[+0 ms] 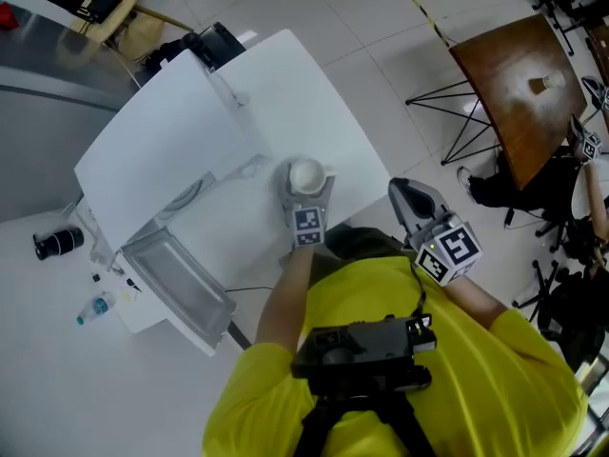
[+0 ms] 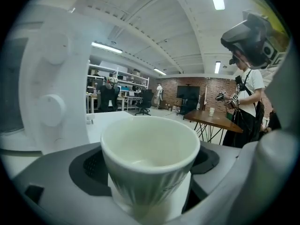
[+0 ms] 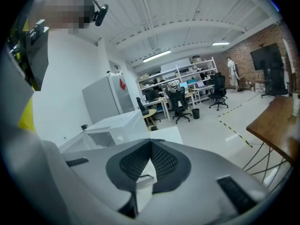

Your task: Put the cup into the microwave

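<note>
A white cup (image 1: 306, 173) stands on the white table (image 1: 304, 84) just right of the white microwave (image 1: 162, 150), whose door (image 1: 181, 288) hangs open toward me. My left gripper (image 1: 306, 185) reaches around the cup with a jaw on each side. In the left gripper view the empty cup (image 2: 150, 158) fills the space between the pads (image 2: 89, 168), which do not clearly press on it; the microwave's knob panel (image 2: 51, 97) is at left. My right gripper (image 1: 407, 190) hovers off the table's right edge, its pads (image 3: 164, 161) closed together on nothing.
A black cylindrical object (image 1: 59, 243) and a small water bottle (image 1: 95, 307) lie on the surface left of the microwave. A brown table (image 1: 514, 93) with a paper cup (image 1: 547, 82) stands at right, with another person (image 1: 590, 169) beside it. A black camera (image 1: 366, 350) hangs at my chest.
</note>
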